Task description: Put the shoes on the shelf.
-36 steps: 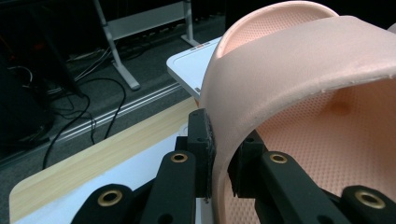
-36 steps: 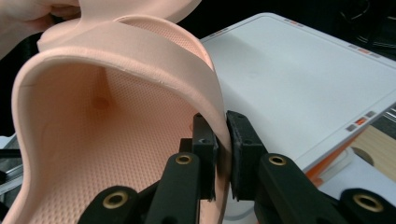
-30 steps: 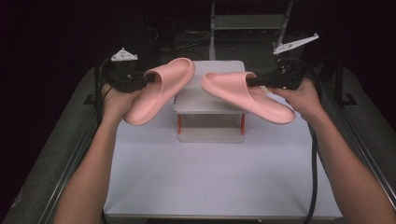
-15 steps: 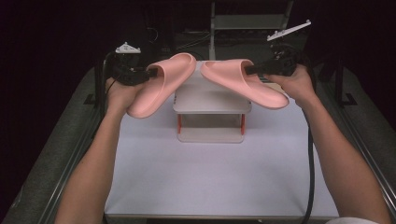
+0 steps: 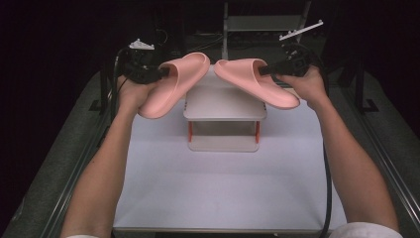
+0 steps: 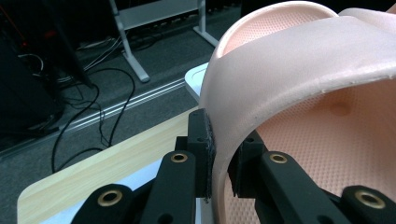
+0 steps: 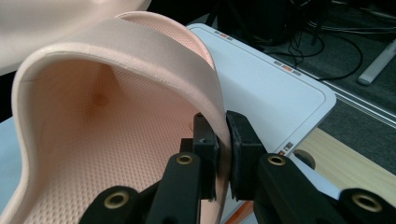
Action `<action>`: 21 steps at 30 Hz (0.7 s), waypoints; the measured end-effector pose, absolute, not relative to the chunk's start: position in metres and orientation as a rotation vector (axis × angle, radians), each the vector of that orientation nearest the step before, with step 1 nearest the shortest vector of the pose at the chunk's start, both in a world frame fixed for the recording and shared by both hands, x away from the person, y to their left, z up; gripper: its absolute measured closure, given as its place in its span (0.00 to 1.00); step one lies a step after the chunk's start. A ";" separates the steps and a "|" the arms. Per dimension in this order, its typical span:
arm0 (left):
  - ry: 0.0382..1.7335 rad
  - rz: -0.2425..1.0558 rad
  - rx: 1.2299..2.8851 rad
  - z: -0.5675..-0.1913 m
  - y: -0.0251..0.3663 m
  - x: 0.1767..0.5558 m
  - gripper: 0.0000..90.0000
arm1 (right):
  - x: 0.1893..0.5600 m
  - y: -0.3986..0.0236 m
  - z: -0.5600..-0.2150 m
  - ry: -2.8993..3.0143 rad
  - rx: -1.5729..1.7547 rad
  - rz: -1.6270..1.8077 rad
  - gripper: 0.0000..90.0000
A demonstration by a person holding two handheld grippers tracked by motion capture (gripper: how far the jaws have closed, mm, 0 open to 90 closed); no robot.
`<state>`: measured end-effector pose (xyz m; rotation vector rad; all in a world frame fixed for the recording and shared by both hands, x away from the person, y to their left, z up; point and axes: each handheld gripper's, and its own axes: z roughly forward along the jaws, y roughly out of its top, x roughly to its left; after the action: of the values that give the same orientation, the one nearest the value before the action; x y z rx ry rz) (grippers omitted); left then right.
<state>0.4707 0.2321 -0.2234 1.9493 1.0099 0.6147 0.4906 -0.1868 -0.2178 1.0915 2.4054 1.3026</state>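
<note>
The left gripper's fingers (image 6: 204, 154) clamp the left slipper's (image 5: 173, 82) strap; the right gripper's fingers (image 7: 243, 140) clamp the right slipper's (image 5: 255, 82) strap. Both slippers hang above the small rack (image 5: 224, 106) on the bench (image 5: 223, 193). This looks like the carrying step; next, lower them onto the rack.

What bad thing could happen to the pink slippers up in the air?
Each gripper pinches just the thin strap: the left gripper on the left slipper, the right gripper on the right slipper. The long soles hang off to one side, so a slipper might swing or slide out. Their toes almost meet above the small shelf, so they could bump each other, or clip the shelf's edge when lowered.
</note>
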 end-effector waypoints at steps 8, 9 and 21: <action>1.006 0.608 1.979 -0.223 0.221 0.478 0.89 | 0.494 -0.189 -0.219 2.375 1.128 1.290 0.92; 1.005 0.608 1.978 -0.223 0.220 0.478 0.89 | 0.495 -0.189 -0.220 2.373 1.134 1.287 0.92; 1.005 0.602 2.008 -0.226 0.211 0.486 0.89 | 0.502 -0.189 -0.224 2.326 1.193 1.269 0.92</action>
<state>0.4855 0.2109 -0.2257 2.0082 1.0055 0.6015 0.5019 -0.1892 -0.2236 1.1932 2.3257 1.2692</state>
